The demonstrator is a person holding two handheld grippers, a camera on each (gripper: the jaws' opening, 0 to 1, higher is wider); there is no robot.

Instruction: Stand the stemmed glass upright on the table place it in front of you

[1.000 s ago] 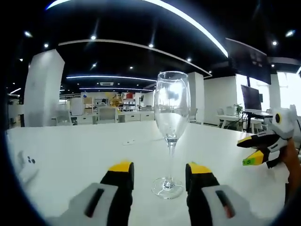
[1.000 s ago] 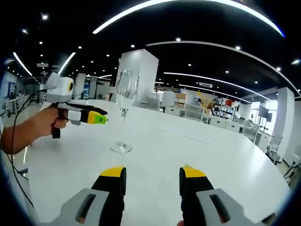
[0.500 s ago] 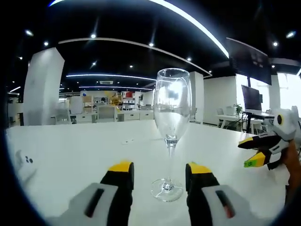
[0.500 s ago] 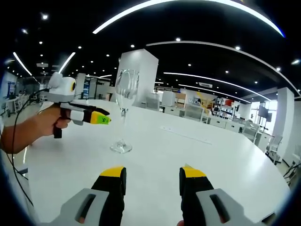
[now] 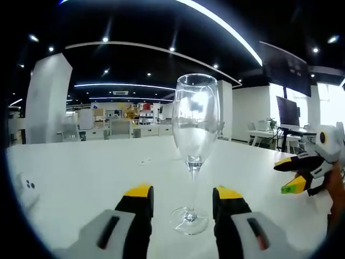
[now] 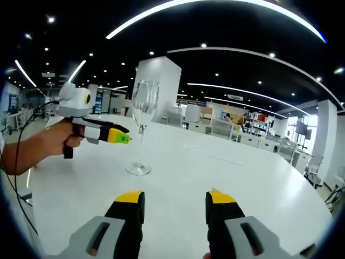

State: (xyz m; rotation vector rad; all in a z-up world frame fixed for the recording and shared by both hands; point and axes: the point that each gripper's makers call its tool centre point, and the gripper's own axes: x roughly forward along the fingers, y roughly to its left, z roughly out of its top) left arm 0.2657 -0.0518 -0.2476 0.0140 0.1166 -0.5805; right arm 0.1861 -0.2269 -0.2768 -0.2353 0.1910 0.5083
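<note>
A clear stemmed glass [image 5: 193, 145] stands upright on the white table [image 5: 81, 178], its foot between the yellow tips of my open left gripper [image 5: 183, 194]. In the right gripper view the same glass [image 6: 142, 124] stands left of centre, well ahead of my open right gripper [image 6: 175, 198], which holds nothing. The left gripper [image 6: 121, 136], held by a hand, points at the glass stem from the left and is close to it. The right gripper [image 5: 288, 175] shows at the right edge of the left gripper view, apart from the glass.
A white object with dark dots [image 5: 24, 189] lies at the table's left edge. A small flat item [image 5: 144, 161] lies farther back on the table. Behind are a white pillar [image 5: 46, 102], desks, chairs and monitors [image 5: 287, 112]. A cable [image 6: 19, 156] hangs from the hand.
My left gripper has moved forward toward the glass, so the glass looks larger and its foot sits deeper between the tips. The right gripper has stayed still.
</note>
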